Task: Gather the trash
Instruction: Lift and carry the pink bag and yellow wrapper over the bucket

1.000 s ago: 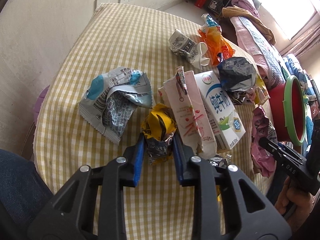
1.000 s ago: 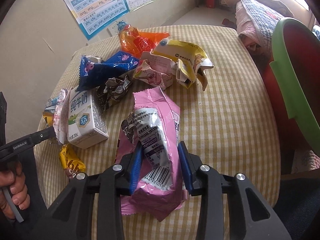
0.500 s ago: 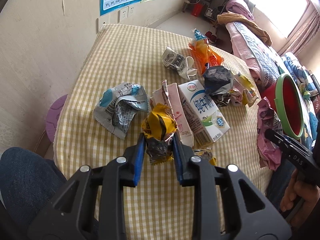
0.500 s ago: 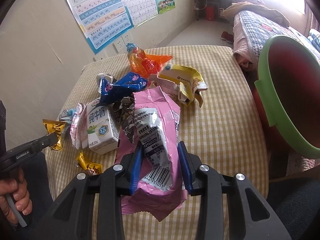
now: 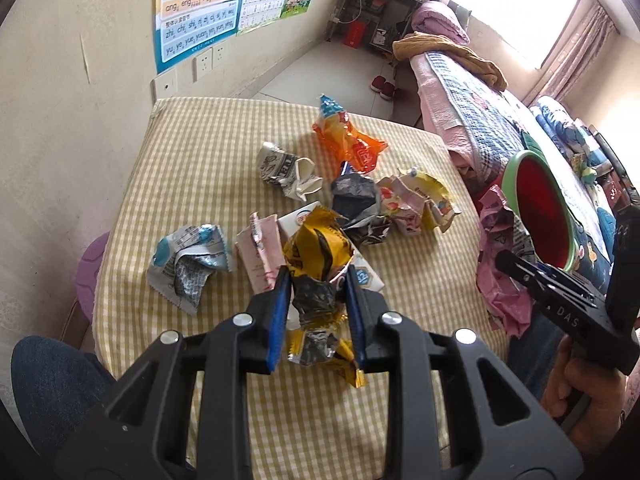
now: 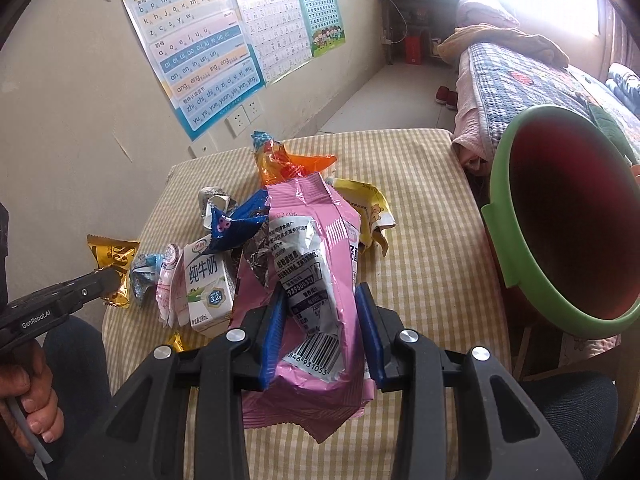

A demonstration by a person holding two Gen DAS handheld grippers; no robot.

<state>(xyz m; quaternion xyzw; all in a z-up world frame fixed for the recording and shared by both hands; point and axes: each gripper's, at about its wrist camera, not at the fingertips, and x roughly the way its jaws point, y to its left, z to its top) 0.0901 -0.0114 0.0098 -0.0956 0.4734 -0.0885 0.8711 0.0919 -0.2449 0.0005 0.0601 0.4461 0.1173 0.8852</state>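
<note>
On the yellow-and-white checked tablecloth the litter lies in a loose heap, all thin crinkled foil, film or creased card. At the far left sits one silver-and-blue foil wrapper, crumpled flat, and beside it one torn pink carton, lying with its long axis running near to far. The left gripper is clamped on a crumpled yellow-and-black foil wrapper, held clear above the cloth with its open, ragged end pointing up and away; another scrap of the same gold foil lies under the blue pads. Behind it stands one white milk carton, a smooth rectangular box. Farther off lie one orange film bag, one crushed paper cup and one dark crumpled wrapper. The right gripper is closed on a pink glossy snack bag, long axis running away from the camera, barcode end nearest. At the right edge a red bin with a green rim tilts its round mouth toward the table.
</note>
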